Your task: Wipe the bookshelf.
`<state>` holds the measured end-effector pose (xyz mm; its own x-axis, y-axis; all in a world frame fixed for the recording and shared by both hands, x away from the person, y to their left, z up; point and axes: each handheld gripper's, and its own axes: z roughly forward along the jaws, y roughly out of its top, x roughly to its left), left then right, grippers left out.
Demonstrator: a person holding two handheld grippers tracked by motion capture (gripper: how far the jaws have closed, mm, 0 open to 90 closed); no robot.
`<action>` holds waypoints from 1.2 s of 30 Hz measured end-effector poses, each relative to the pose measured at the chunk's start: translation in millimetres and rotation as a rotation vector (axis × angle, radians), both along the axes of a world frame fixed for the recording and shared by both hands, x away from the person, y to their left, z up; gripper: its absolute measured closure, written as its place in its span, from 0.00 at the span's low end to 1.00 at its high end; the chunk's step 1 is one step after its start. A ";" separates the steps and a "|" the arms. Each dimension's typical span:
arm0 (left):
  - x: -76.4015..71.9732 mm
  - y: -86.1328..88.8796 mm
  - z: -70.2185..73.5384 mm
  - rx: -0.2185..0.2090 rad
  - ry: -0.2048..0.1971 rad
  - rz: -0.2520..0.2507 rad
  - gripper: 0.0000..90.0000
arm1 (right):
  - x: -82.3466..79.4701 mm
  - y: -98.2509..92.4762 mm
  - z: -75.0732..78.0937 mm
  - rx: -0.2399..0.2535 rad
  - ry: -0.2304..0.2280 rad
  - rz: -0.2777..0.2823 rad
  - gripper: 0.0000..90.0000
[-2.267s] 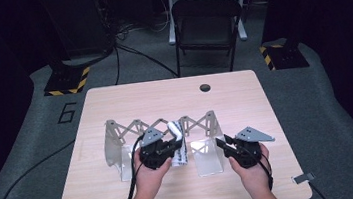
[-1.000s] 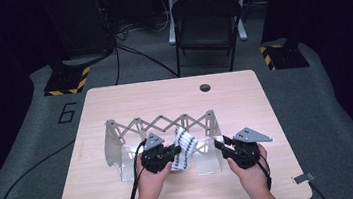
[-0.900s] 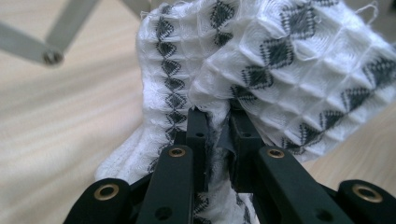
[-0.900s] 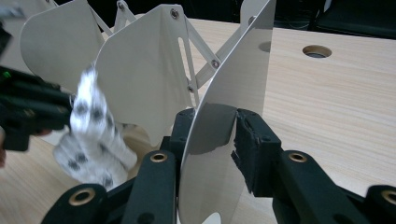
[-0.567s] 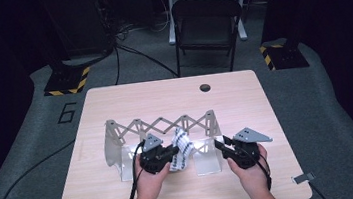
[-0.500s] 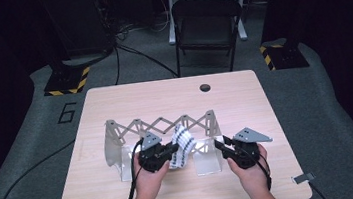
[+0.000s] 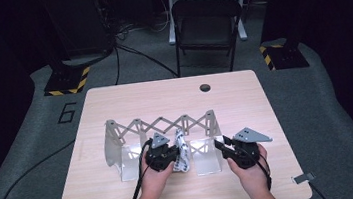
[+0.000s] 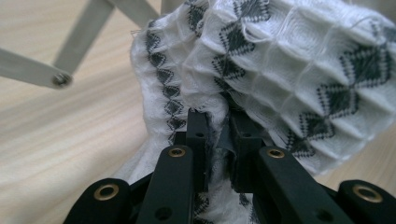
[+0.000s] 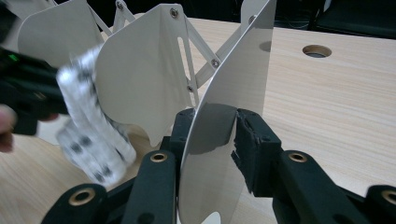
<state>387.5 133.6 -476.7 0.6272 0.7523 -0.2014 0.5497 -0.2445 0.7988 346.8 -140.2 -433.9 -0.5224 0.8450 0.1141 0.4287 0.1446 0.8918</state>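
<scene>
Left tongs [image 8: 215, 128]: clamped on patterned cloth [image 8: 289, 70]
Right tongs [image 9: 208, 135]: gripping rack plate [image 9: 233, 93]
Cloth: left of that plate, probably just short of its slot

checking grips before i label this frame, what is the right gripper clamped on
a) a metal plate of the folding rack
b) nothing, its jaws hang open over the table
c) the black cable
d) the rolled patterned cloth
a: in the right gripper view the right gripper has its jaws pressed on either face of a shiny metal plate of the rack, while the patterned cloth sits off to the side in the left gripper.
</scene>
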 end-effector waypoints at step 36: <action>5.5 0.1 59.0 -0.064 -0.115 -0.013 0.90 | 0.0 0.6 -0.2 -0.001 0.006 -0.002 0.77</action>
